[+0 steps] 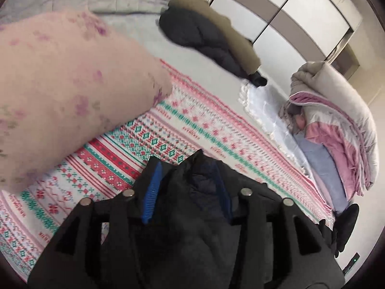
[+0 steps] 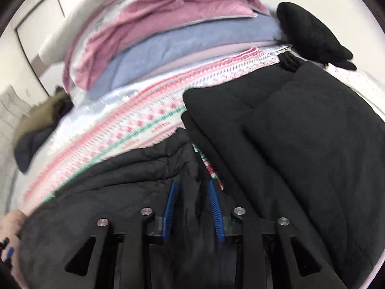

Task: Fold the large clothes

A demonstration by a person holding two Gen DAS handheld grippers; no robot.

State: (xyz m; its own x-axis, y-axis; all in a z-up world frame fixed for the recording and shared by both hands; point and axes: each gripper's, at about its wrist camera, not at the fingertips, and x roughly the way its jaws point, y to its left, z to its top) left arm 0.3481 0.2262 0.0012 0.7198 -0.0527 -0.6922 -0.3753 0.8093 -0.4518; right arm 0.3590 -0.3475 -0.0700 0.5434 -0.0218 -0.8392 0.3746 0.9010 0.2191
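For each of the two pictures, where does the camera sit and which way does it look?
Left wrist: on the left claw, looking down over the black jacket and patterned blanket; a pink sleeve shows.
Right wrist: on the right claw, facing the jacket and folded bedding.
Both share: jacket, blanket, bedding, fur-trimmed coat.

home bedroom: stacked quilts (image 1: 336, 125), wardrobe doors (image 1: 300, 12), patterned blanket (image 1: 192, 120).

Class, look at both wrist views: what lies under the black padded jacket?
The black padded jacket lies on a patterned blanket with pink, red and green bands. What the blanket rests on beneath the jacket is covered.
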